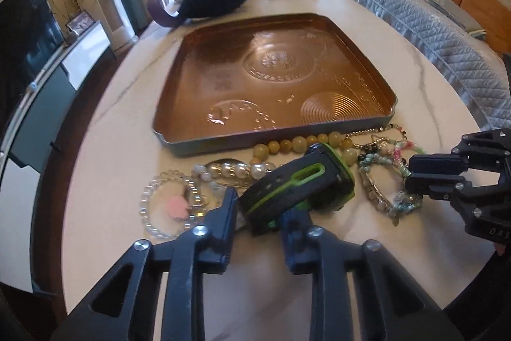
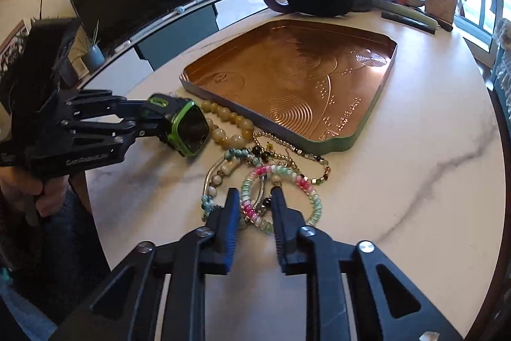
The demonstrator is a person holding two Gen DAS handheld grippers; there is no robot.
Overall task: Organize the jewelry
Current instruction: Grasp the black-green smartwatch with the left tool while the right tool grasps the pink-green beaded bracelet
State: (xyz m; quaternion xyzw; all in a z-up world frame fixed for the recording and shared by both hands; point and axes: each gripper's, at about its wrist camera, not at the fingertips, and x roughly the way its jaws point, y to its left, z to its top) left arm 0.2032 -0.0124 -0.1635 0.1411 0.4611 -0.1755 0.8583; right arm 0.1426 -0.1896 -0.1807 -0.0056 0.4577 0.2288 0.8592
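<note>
Left wrist view: left gripper clamped on the strap of a black-and-green watch, lifted over the table just before the near rim of the copper tray, hiding part of the pearl strand and yellow bead necklace; right gripper cut off at the right edge, fingers close together, grip unclear. Right wrist view: right gripper with fingers apart, astride the pink-and-green bead bracelet in a tangled heap near the tray's corner, strands hard to separate; watch held aloft at left.

Black-green watch beside bracelets
</note>
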